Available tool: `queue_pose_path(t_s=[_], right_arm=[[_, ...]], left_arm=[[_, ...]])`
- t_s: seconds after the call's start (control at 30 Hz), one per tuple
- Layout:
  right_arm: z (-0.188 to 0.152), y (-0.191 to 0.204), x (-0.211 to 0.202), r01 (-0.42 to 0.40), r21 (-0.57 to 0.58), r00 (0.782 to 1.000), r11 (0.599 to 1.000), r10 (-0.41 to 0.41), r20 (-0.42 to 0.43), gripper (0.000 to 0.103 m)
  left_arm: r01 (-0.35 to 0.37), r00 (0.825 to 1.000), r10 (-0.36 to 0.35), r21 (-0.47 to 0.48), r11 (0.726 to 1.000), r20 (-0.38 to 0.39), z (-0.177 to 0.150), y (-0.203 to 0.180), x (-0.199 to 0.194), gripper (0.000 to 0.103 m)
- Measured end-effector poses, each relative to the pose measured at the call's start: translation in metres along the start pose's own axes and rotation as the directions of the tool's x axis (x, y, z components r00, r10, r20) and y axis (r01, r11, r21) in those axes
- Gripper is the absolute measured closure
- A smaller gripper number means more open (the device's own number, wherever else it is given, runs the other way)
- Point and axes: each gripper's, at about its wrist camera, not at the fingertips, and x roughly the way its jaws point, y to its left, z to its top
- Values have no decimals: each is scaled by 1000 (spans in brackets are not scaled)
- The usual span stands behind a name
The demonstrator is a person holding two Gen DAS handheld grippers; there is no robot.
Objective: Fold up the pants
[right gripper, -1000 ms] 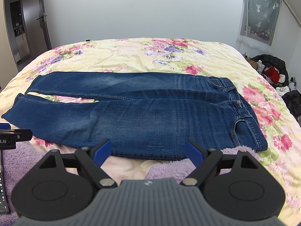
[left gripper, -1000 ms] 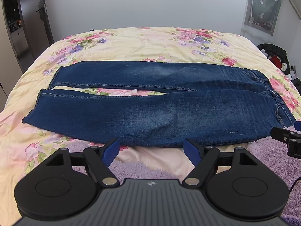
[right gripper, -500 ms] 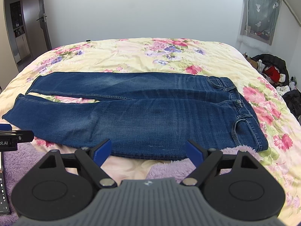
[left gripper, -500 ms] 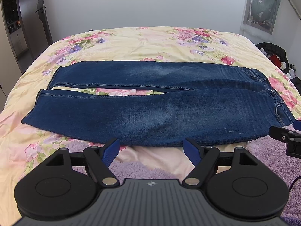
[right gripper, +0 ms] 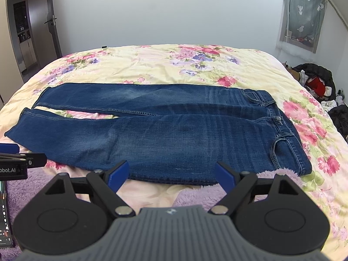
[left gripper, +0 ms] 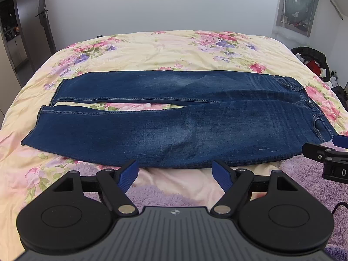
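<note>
Little has moved; both grippers have crept slightly nearer the jeans (left gripper: 174,121). The left gripper (left gripper: 176,175) and right gripper (right gripper: 171,174) hover spread wide, empty, just short of the near edge on the floral bedspread (left gripper: 165,47).

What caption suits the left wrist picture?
Open left tool faces unfolded dark blue denim jeans on a floral bedspread.

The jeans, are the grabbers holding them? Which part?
Nothing is held. The left gripper and the right gripper are both open, just short of the near edge of the jeans, which lie flat on the bed.
</note>
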Motion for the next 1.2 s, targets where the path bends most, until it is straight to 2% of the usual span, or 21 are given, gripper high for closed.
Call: queue_pose_path(t_s=[0.7, 0.8, 0.97, 1.07, 1.2], right_arm=[[0, 7, -2, -9, -11, 1000, 1000, 9, -1, 21], [-1, 2, -1, -4, -26, 1000, 1000, 4, 23, 21], [5, -25, 6, -36, -62, 995, 997, 41, 89, 21], [14, -53, 17, 14, -53, 996, 999, -10, 86, 21], [21, -99, 41, 94, -64, 994, 994, -90, 68, 21]], left_arm=[[11, 1000, -11, -1, 1000, 1, 0, 1, -2, 13], [16, 1000, -17, 36, 999, 19, 4, 10, -7, 15], [-75, 995, 70, 70, 995, 64, 23, 50, -18, 24], [-153, 987, 147, 89, 984, 65, 30, 78, -19, 32], [-188, 982, 185, 129, 974, 30, 32, 111, -10, 37]])
